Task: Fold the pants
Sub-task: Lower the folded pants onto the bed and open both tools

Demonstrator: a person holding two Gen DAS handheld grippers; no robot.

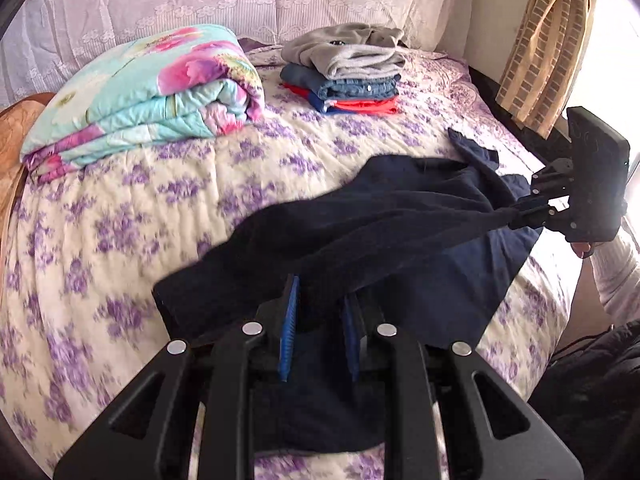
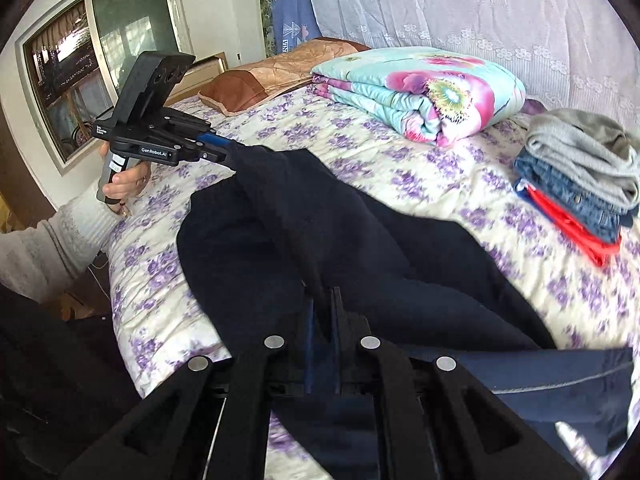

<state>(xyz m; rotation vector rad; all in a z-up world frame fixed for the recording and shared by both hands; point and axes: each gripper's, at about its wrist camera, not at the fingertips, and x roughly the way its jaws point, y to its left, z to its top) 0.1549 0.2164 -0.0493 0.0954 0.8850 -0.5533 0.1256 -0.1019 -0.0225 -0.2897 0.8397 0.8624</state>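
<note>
Left wrist view, up close: the left gripper (image 1: 318, 320) has its blue pads (image 1: 289, 328) pinched on a bunch of the dark navy pants (image 1: 400, 216), cloth packed between the jaws. Across the span, the right gripper (image 1: 520, 216) clamps the other end, jaws nearly together on a twisted edge, a hand (image 1: 584, 249) on its grip below. The pants hang stretched between the two tools, partly lifted, the lower part draping on the floral bedspread (image 1: 120, 216).

Looks like the carry-and-spread step: the garment is held at two points, not yet laid flat. Next it needs even tension, then lowering smoothly so the legs line up before the first fold.

Further back sit a folded quilt (image 1: 152, 92) and a stack of folded clothes (image 1: 344, 70), well apart from the pants.

Hard to tell waistband from hem; the dark cloth swallows every seam, and motion blur smears its edges. In the right wrist view the near jaws are buried in fabric, and the pants run off the bottom edge.
</note>
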